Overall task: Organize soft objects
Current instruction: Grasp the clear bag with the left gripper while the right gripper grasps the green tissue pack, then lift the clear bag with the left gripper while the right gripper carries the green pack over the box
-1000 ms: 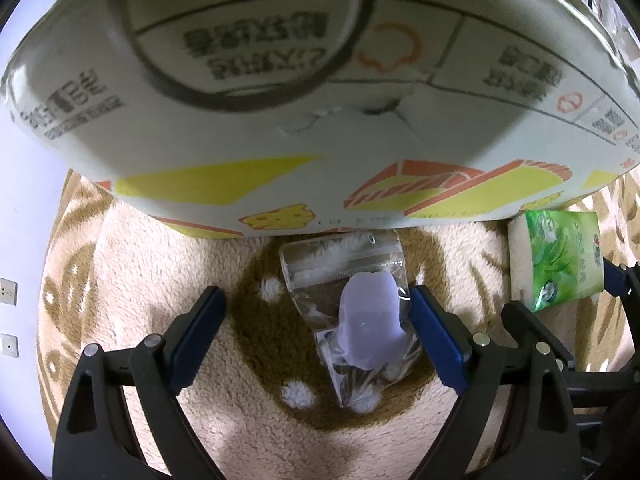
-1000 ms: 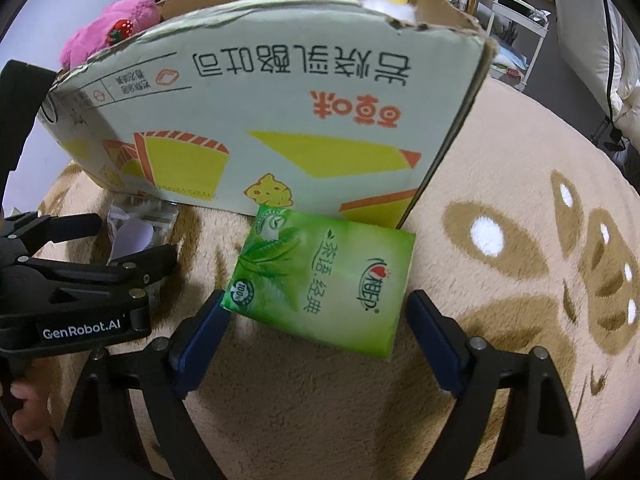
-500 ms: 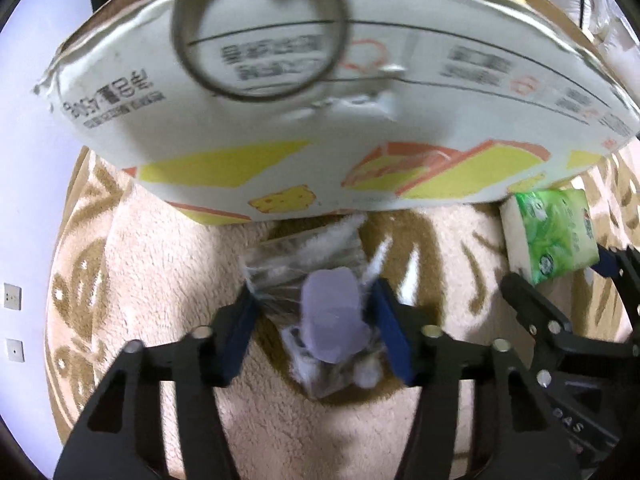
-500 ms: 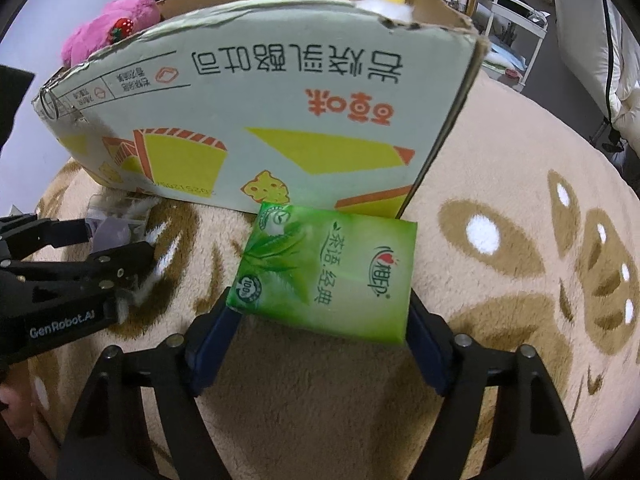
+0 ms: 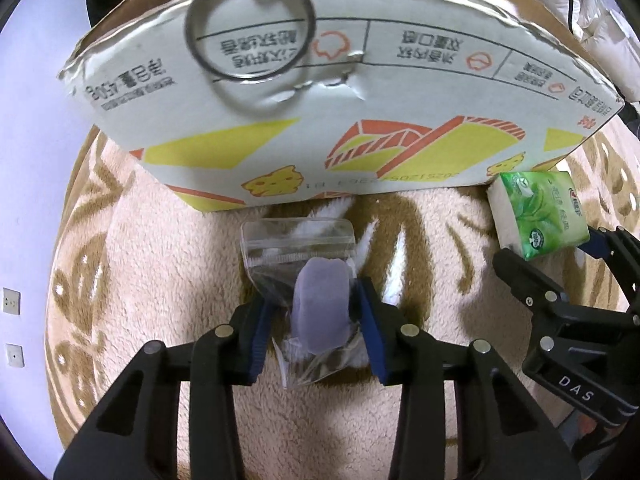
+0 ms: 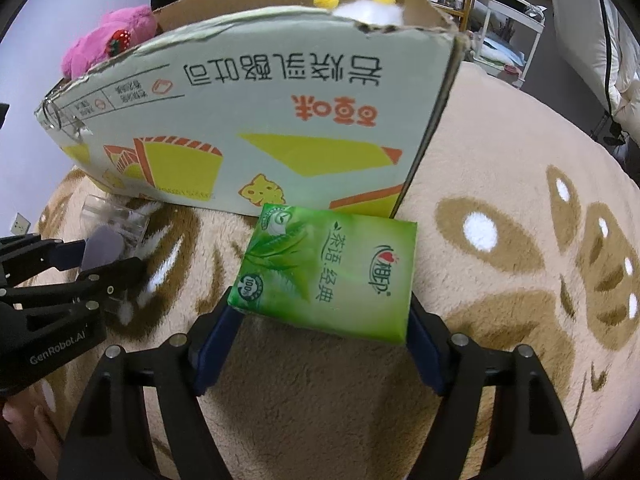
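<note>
A clear zip bag (image 5: pixel 296 240) with a pale purple soft piece (image 5: pixel 320 308) inside sits between the blue pads of my left gripper (image 5: pixel 316 312). Its jaws are closing and press the bag from both sides, slightly above the rug. The same bag (image 6: pixel 116 220) shows at the left of the right wrist view. A green tissue pack (image 6: pixel 332 268) lies tilted against the cardboard box (image 6: pixel 260 120). My right gripper (image 6: pixel 322 316) is closing, with its pads against the pack's two sides. The pack (image 5: pixel 540 216) also appears at the right of the left wrist view.
The open cardboard box (image 5: pixel 360 100) stands just ahead and holds a pink plush (image 6: pixel 108 40) and a white-and-yellow plush (image 6: pixel 368 8). A metal ring (image 5: pixel 248 28) hangs at its torn corner. A beige patterned rug (image 6: pixel 500 160) covers the floor; shelves stand behind.
The left jaws went from wide apart to pressed on the clear bag and drew back from the box with it. The right jaws narrowed onto the green pack.
</note>
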Motion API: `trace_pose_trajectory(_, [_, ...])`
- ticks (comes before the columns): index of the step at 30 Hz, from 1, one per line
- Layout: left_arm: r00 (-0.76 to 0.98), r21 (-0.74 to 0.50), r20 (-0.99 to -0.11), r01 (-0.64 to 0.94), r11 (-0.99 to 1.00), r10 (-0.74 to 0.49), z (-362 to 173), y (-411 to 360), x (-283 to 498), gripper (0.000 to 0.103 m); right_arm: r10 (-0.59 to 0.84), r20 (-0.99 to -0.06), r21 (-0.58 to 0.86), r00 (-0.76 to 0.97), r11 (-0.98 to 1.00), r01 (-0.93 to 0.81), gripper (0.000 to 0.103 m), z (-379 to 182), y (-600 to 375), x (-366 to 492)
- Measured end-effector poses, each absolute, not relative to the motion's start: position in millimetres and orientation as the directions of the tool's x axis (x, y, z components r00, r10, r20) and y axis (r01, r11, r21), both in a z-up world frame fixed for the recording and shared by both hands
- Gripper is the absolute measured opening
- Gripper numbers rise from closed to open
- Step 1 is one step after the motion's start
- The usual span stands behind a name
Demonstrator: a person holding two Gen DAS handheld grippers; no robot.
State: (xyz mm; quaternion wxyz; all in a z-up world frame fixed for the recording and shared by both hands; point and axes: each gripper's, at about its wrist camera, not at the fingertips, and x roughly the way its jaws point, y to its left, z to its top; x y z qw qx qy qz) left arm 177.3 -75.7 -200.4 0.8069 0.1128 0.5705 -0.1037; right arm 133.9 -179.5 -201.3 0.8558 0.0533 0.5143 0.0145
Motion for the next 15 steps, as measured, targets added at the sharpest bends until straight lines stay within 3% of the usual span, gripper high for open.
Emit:
trace_pose_trajectory(2, [0.329,0.060,-0.944,0.283,0.957,-0.038,-199,-71,176,0.035,0.096,-0.876,0.121,0.473,0.992,0.024,0.080,-200,-183,133])
trace_pose_trajectory(15, [0.360,0.032,-0.931,0.253,0.967,-0.064,-183,-49,167,0.034,0.096,-0.866,0.118,0.491,0.993,0.014,0.080,-189,-194,127])
